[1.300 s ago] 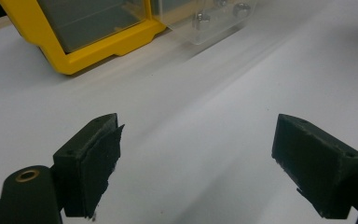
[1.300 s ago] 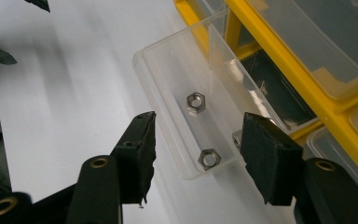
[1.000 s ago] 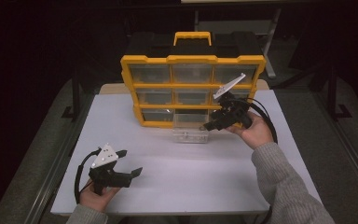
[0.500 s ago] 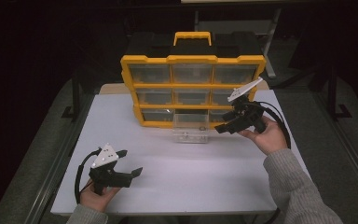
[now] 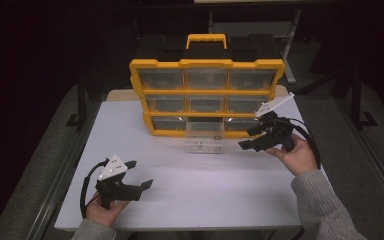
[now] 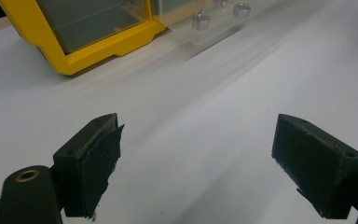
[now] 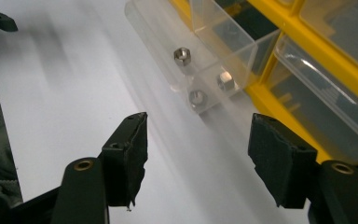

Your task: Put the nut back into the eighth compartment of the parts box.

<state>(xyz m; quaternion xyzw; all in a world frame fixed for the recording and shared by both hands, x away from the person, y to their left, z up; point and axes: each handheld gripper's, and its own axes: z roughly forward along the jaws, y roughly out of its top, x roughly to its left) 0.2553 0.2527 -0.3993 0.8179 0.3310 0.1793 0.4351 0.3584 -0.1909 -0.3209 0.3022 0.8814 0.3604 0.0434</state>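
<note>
A yellow organizer [image 5: 205, 95] with clear drawers stands upright at the back of the white table [image 5: 190, 200]. Its bottom middle drawer [image 5: 204, 137] is pulled out and holds three steel nuts [image 7: 182, 55]. My right gripper [image 5: 245, 139] hovers just right of that drawer, apart from it. Its jaws have just been opening and nothing is between them [image 7: 198, 158]. My left gripper [image 5: 141, 173] rests low at the front left, open and empty [image 6: 196, 154], facing the organizer's bottom corner [image 6: 98, 32].
The organizer's black top and yellow handle [image 5: 207, 39] rise at the back. Dark floor and table rails [image 5: 60, 170] flank the table on both sides. White tabletop lies between the two grippers.
My right gripper has drawn off to the right, away from the pulled-out drawer. The drawer stays out. The left gripper has not moved.
</note>
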